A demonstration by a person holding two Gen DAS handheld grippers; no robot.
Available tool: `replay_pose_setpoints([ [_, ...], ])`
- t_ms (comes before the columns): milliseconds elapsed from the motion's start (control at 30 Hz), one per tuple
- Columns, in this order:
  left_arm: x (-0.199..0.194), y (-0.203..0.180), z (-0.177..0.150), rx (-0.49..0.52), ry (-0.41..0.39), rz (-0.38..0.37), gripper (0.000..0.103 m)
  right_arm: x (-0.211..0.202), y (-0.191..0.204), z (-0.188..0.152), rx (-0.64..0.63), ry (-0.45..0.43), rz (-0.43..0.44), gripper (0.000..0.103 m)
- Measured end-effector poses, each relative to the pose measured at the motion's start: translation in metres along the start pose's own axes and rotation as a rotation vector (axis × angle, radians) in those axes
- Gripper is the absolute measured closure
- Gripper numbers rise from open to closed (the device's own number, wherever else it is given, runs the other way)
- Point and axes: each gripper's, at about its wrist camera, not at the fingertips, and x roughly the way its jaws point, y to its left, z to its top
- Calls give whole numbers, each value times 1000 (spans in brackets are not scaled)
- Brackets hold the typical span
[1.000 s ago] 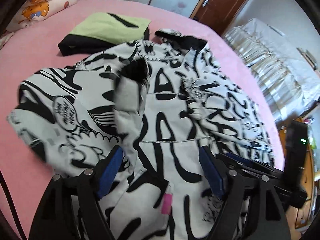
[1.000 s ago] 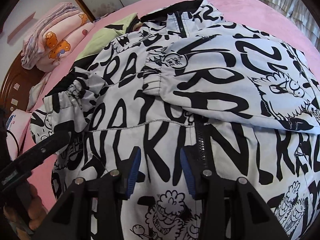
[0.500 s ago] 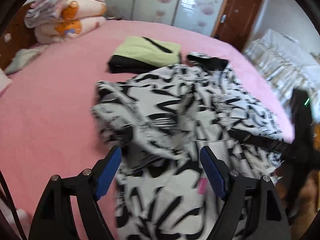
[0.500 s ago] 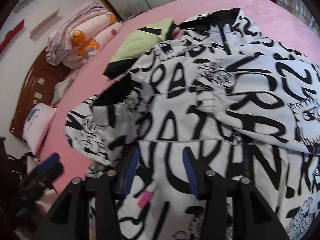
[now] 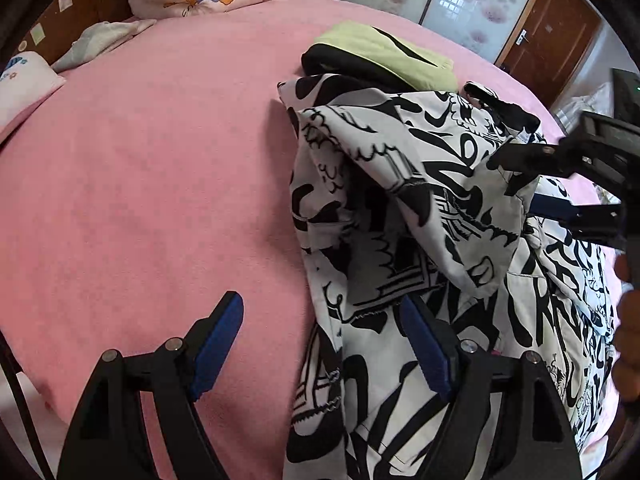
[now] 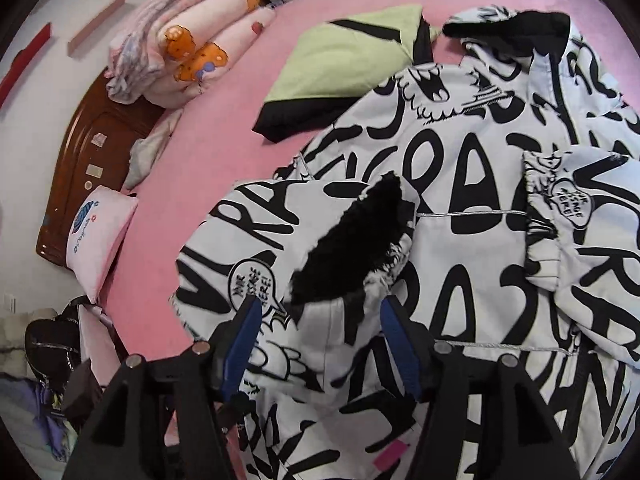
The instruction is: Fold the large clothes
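Moved: we slid our left gripper [image 5: 320,344] off the jacket [image 5: 420,208] edge; the bed [image 5: 140,180] shows more now.
Jacket: lies on the pink bed, sleeves folded in.
Left gripper: wide apart, holds nothing.
Right gripper [image 6: 320,344]: just been opening, over the cuff [image 6: 352,240], not pinching.

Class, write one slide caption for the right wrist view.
Open tongs hover over a printed jacket on a pink bed.
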Motion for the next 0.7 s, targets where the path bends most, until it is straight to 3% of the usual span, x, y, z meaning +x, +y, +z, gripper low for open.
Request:
replay_pose_setpoints([
  [200, 7, 2, 6, 1, -8, -4, 24, 36, -28, 21, 132, 154, -7, 41],
  [267, 9, -1, 8, 2, -9, -1, 24, 40, -35, 21, 139, 159, -3, 41],
  [333, 14, -3, 10, 5, -4, 1, 24, 40, -36, 18, 112, 144, 6, 55],
  [367, 16, -3, 10, 8, 1, 0, 24, 40, -35, 16, 81, 140, -6, 82],
  [400, 18, -4, 10, 13, 5, 0, 24, 39, -33, 13, 48, 137, -25, 91],
  [533, 26, -10, 10, 27, 16, 12, 24, 7, -14, 9, -98, 30, -17, 92],
  [700, 36, -17, 17, 22, -1, 31, 24, -80, 2, 4, -243, -240, 2, 92],
])
